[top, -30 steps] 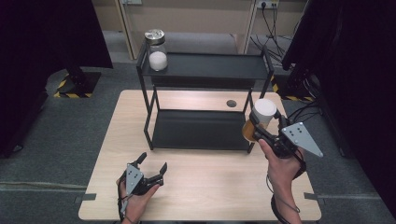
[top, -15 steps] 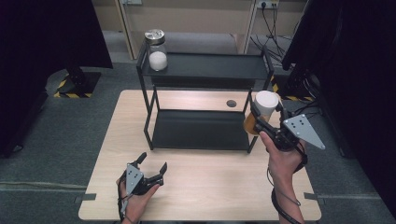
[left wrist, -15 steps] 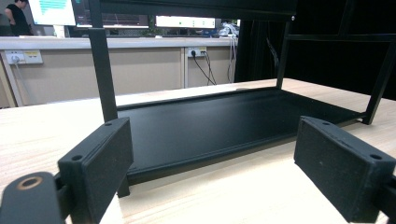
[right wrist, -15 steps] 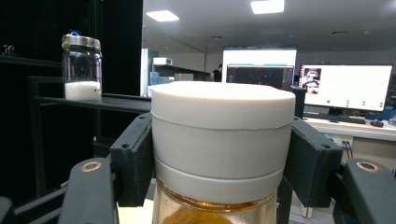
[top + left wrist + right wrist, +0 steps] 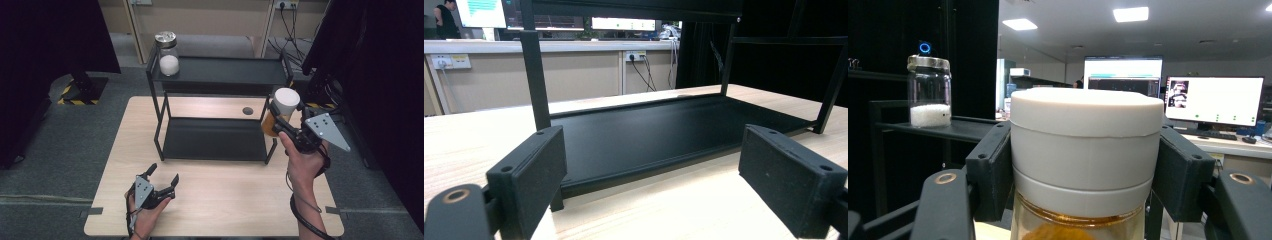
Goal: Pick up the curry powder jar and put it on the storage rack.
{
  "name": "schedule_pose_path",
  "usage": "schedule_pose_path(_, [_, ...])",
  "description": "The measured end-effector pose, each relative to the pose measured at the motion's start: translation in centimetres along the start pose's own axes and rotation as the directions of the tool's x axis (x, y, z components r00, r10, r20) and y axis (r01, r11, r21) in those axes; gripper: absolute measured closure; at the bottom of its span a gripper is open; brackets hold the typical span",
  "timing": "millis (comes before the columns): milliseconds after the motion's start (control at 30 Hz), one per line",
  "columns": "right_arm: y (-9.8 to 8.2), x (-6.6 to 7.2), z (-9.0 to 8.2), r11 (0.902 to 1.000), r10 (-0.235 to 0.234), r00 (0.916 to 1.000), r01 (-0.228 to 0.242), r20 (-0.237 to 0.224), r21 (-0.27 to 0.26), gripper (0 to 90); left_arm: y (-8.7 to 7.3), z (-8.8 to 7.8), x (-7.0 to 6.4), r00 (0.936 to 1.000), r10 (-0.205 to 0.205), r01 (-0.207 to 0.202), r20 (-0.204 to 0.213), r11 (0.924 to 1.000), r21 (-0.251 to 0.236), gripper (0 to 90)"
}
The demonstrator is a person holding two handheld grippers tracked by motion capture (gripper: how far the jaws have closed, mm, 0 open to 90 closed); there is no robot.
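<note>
My right gripper [image 5: 281, 116] is shut on a jar with a white lid and amber contents [image 5: 280, 111], held in the air at the right end of the black two-tier shelf [image 5: 215, 76]. In the right gripper view both pads press the white lid [image 5: 1087, 145] from either side. A glass jar with a metal lid and white contents [image 5: 167, 53] stands on the shelf's top tier at its left end; it also shows as the glass jar [image 5: 928, 91] in the right gripper view. My left gripper [image 5: 162, 174] rests open near the table's front left, pointing at the lower tier [image 5: 659, 132], nothing between its jaws.
The shelf stands on a light wooden table [image 5: 215, 200]. A small dark round hole [image 5: 247, 110] sits in the tabletop behind the shelf. Dark curtains hang at both sides, and cables run along the floor at the back right.
My right gripper has lifted the white-lidded jar and carried it a little to the right, up beside the shelf's right end. The left gripper has stayed where it was.
</note>
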State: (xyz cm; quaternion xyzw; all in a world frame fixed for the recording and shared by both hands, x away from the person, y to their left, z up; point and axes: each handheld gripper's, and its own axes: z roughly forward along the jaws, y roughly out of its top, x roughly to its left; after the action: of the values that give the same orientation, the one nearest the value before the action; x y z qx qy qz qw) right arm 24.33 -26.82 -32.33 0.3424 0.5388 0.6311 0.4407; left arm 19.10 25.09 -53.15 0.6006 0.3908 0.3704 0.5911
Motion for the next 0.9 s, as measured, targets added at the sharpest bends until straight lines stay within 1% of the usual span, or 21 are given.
schedule_pose_path(900, [2.2, -0.7, 2.8, 0.9998, 0.005, 0.9998, -0.005, 0.020, -0.019, 34.1, 0.0, 0.0, 0.0, 1.0000, 0.004, -0.004, -0.002, 1.0000, -0.001, 11.2])
